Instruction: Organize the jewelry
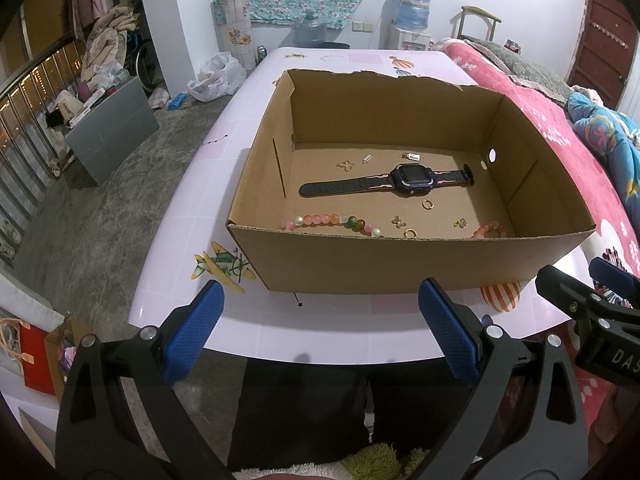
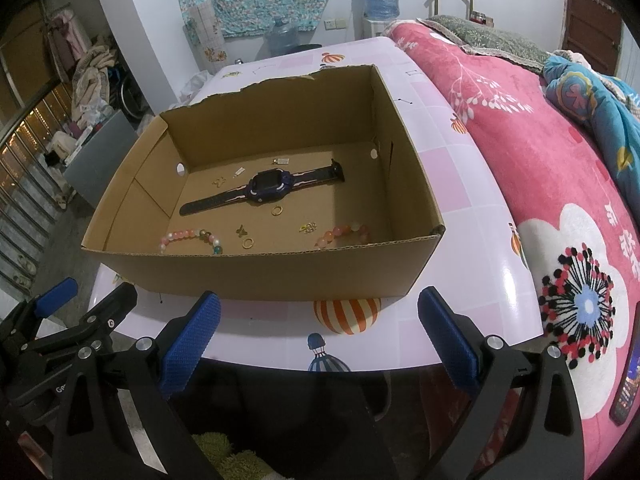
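Note:
An open cardboard box (image 1: 360, 264) (image 2: 260, 272) stands on a pink-tiled table (image 1: 224, 168) (image 2: 460, 192). Inside lie a dark smartwatch (image 1: 408, 178) (image 2: 268, 188), a pastel bead bracelet (image 1: 332, 221) (image 2: 188, 238), a second pink bead bracelet (image 1: 488, 229) (image 2: 340, 234), gold rings (image 1: 428, 203) (image 2: 277, 211) and small gold charms (image 1: 398, 222) (image 2: 241, 230). My left gripper (image 1: 320, 328) is open and empty, held before the box's near wall. My right gripper (image 2: 320, 332) is open and empty, also in front of the box. Each gripper shows at the other view's edge.
A bed with a pink floral blanket (image 1: 560, 128) (image 2: 540, 160) lies along the table's right side. A phone (image 2: 628, 380) lies on the blanket. The concrete floor (image 1: 100, 216) on the left holds a grey box (image 1: 112, 128) and plastic bags. Water bottles (image 1: 414, 4) stand behind.

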Available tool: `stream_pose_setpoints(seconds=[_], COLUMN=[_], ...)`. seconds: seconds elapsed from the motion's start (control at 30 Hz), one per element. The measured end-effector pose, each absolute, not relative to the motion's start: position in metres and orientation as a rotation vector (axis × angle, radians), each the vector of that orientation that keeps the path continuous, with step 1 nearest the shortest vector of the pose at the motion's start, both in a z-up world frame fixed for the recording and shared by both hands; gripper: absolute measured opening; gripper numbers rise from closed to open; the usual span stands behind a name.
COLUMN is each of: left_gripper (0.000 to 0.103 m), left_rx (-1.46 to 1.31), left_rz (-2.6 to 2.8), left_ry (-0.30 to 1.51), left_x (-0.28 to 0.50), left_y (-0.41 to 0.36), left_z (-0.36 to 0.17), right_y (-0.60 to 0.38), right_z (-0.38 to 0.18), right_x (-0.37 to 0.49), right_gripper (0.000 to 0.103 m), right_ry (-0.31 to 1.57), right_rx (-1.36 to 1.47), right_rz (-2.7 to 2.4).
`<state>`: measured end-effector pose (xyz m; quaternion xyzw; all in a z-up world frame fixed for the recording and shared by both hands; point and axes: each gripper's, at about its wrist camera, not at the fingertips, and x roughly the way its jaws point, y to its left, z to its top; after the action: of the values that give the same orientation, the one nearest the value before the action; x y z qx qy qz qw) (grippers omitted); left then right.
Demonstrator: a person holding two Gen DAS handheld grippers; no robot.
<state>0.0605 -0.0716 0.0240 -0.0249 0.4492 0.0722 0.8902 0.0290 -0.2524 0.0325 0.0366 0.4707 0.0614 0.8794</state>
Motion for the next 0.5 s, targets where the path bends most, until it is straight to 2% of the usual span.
stream_pose_setpoints(seconds=[0.5], left_gripper=[0.094], left_rx=[-0.056], left_rz=[0.151], left_ry=[0.933], left_x=[0.0602], left_y=[-0.0724], left_z=[0.024], right_y=[-0.2527], right_z=[0.0331], right_x=[0.0297], right_gripper=[0.096], right_ry=[0.982], right_rx=[0.074], right_rz=[0.131])
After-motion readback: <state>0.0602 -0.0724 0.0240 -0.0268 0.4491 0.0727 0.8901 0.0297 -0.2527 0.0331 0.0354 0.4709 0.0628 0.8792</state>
